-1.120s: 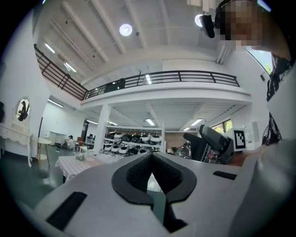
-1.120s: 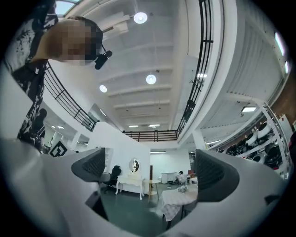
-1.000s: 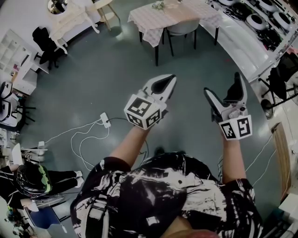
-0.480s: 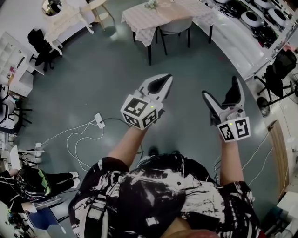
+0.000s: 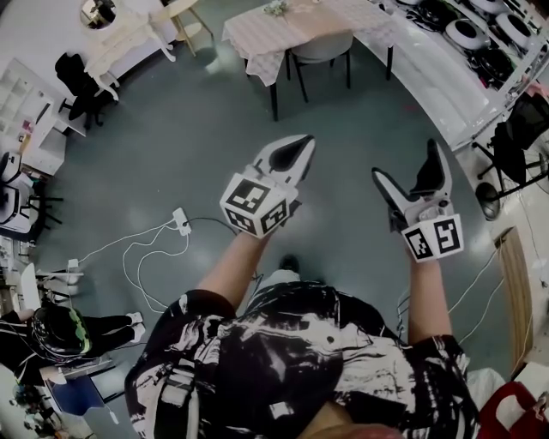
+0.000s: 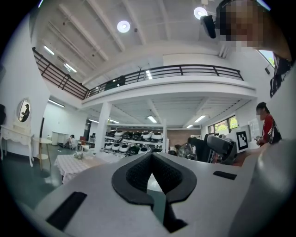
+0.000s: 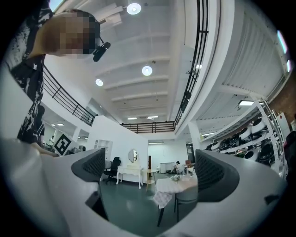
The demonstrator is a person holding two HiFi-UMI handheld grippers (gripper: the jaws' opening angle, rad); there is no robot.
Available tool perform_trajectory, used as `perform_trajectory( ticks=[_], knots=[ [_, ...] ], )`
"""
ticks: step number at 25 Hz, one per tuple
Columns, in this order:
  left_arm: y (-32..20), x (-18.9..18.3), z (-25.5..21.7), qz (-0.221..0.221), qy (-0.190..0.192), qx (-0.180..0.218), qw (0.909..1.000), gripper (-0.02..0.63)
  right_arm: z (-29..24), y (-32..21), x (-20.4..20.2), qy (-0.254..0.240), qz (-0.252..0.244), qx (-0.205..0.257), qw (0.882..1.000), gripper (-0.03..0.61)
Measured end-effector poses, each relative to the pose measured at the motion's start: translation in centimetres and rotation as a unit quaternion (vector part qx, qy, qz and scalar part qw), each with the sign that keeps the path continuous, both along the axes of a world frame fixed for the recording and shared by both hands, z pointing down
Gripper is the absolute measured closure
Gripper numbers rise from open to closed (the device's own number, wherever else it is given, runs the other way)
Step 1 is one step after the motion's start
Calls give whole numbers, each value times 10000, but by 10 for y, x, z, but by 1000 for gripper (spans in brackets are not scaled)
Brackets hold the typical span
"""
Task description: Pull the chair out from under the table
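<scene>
L white gripper point(image 5: 305, 142): fingers closed, empty. R white gripper point(image 5: 406, 159): fingers apart, empty. Grey chair point(image 5: 322, 47) under pale-clothed worktop point(image 5: 257, 34), well apart.

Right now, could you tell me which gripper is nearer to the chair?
Left. The left gripper sits almost straight before the chair; the right gripper is off to its right.

**Chair half hidden beneath the table**

Far ahead of the right gripper point(image 5: 409, 165), the chair point(image 5: 323, 47) shows only its backrest and legs. Its front is hidden under the table point(image 5: 257, 39), whose far side the head view's top edge cuts off. The centrepiece point(image 5: 276, 8) is too small to identify. In the right gripper view, that gripper's body hides the chair's feet.
</scene>
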State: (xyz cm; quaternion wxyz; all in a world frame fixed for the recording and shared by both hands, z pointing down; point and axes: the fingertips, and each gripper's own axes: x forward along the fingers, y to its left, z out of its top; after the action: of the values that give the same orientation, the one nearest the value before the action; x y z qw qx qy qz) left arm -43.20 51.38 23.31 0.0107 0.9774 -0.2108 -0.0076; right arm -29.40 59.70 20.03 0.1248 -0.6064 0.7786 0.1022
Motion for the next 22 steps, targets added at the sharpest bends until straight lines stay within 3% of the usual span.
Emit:
perform_trajectory(
  ticks=[9,22],
  knots=[
    [-72,27,19,112,94,-32,9999,614,23,-65,24,70,133,-116,9998,3],
    [-277,72,15,468,157,8,9988,614,19,-265,52,172,406,-224,9988,3]
  ],
)
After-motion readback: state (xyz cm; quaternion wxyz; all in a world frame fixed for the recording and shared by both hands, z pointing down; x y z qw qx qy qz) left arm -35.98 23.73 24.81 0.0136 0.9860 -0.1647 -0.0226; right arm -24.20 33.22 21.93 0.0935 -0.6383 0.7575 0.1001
